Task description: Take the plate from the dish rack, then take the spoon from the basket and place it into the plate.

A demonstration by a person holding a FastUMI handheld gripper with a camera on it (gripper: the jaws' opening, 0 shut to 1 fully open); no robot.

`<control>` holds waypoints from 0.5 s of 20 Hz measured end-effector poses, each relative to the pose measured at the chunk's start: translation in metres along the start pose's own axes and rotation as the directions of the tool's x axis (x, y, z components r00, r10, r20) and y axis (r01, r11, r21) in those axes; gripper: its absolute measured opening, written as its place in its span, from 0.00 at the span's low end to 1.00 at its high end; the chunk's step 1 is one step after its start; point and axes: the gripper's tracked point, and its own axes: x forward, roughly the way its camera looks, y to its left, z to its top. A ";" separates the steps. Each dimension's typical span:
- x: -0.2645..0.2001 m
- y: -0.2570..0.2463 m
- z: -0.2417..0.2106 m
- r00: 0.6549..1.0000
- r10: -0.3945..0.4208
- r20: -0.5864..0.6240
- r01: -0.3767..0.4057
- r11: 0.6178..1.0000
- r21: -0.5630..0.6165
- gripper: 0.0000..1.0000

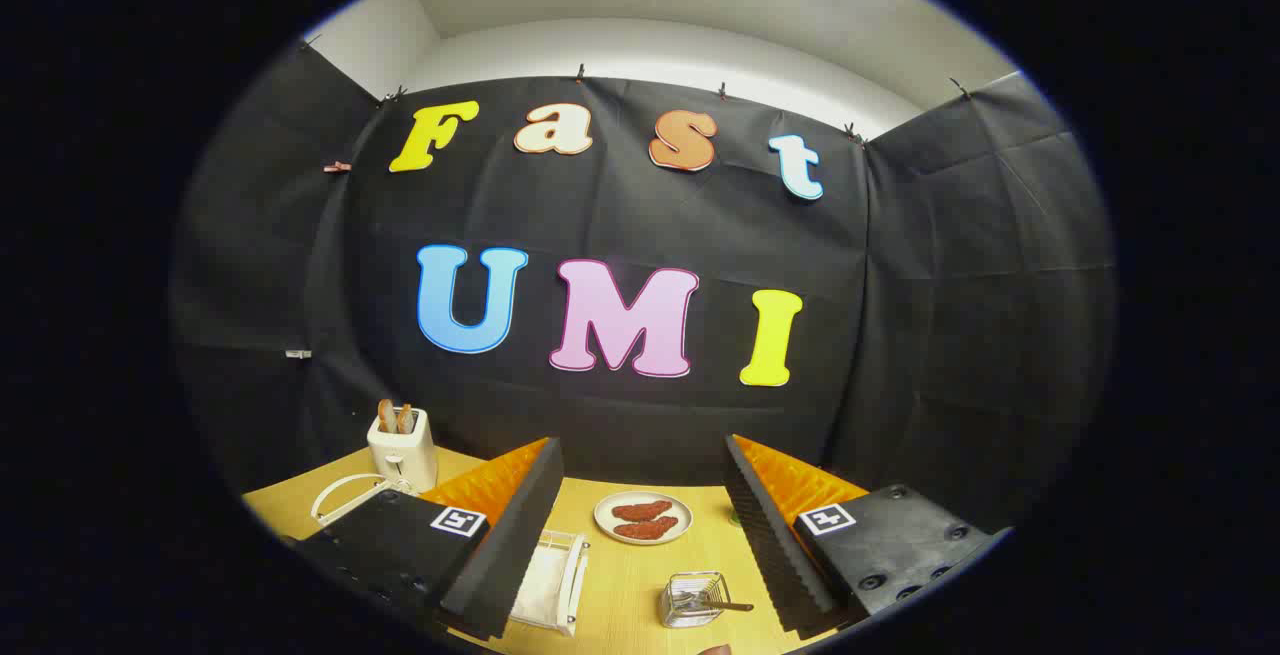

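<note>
My gripper (640, 445) is open and holds nothing, its two dark ribbed fingers (520, 525) spread wide above the wooden table (620, 585). Low between the fingers, close to the left one, stands a white dish rack (572, 575) with a white plate (540, 580) in it. Near the right finger sits a small wire basket (690, 600). A spoon (735, 606) lies in the basket with its handle poking out to the right.
A round plate with two reddish pieces of food (642, 518) lies farther back between the fingers. A white toaster (402, 447) with bread slices stands at the back left, and a white wire frame (345, 497) lies in front of it.
</note>
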 end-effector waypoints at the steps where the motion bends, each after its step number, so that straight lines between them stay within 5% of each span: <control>1: 0.000 0.001 0.000 1.000 0.002 -0.003 -0.002 1.000 -0.001 0.97; 10: -0.005 0.011 0.001 1.000 0.014 -0.026 -0.014 1.000 0.000 0.97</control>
